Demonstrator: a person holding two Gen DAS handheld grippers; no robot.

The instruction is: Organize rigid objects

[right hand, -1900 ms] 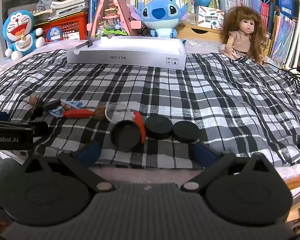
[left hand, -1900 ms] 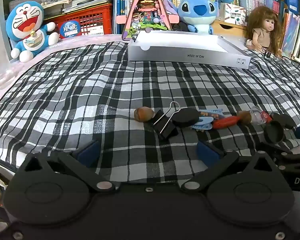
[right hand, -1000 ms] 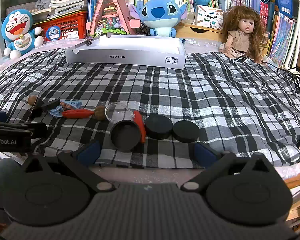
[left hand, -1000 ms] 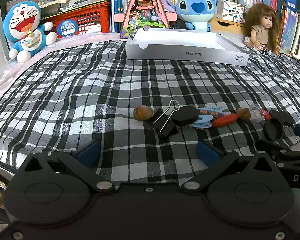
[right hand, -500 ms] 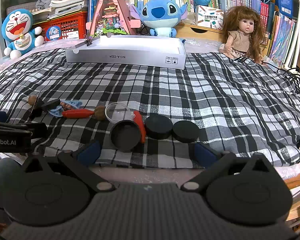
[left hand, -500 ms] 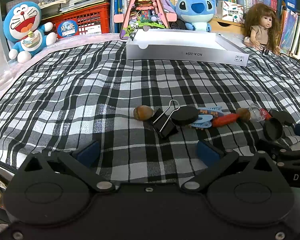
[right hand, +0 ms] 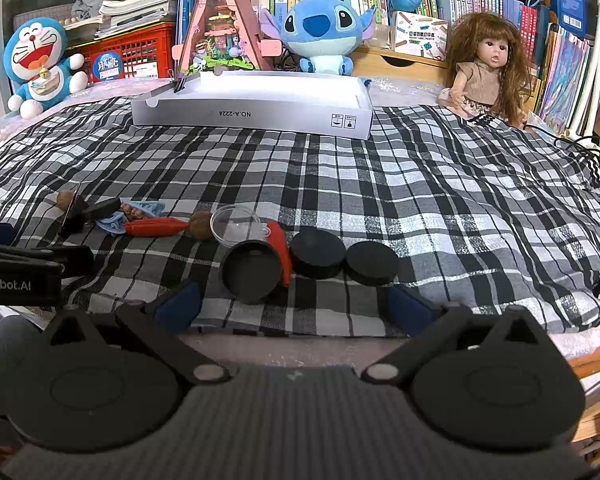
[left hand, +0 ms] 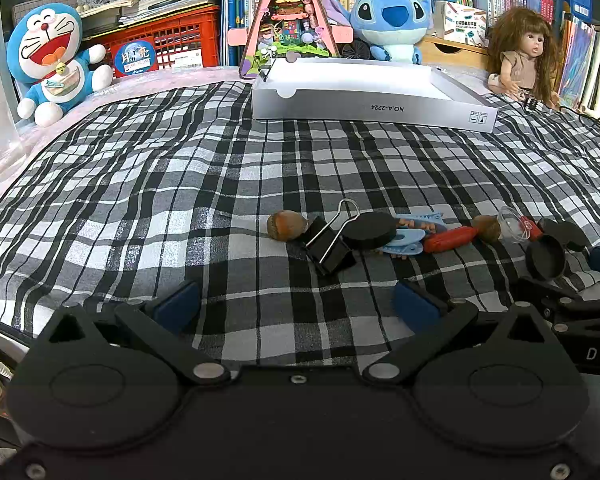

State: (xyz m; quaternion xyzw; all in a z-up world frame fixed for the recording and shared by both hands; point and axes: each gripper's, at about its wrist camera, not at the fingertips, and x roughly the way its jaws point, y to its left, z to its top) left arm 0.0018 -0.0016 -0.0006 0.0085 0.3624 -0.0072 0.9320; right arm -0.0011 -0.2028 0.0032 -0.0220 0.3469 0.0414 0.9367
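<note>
The binder clip point(left hand: 329, 249) lay on the checked cloth point(left hand: 180, 184), straight ahead of the left gripper point(left hand: 296, 306), its wire handle slanting away rightward. Both it and the right gripper point(right hand: 294, 304) stood spread, empty.

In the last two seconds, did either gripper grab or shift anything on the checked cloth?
No. The left gripper and right gripper are both open and empty. The left camera's view shifted slightly early on; nothing was touched. The black binder clip, black round discs and white shallow box lie as before.
</note>
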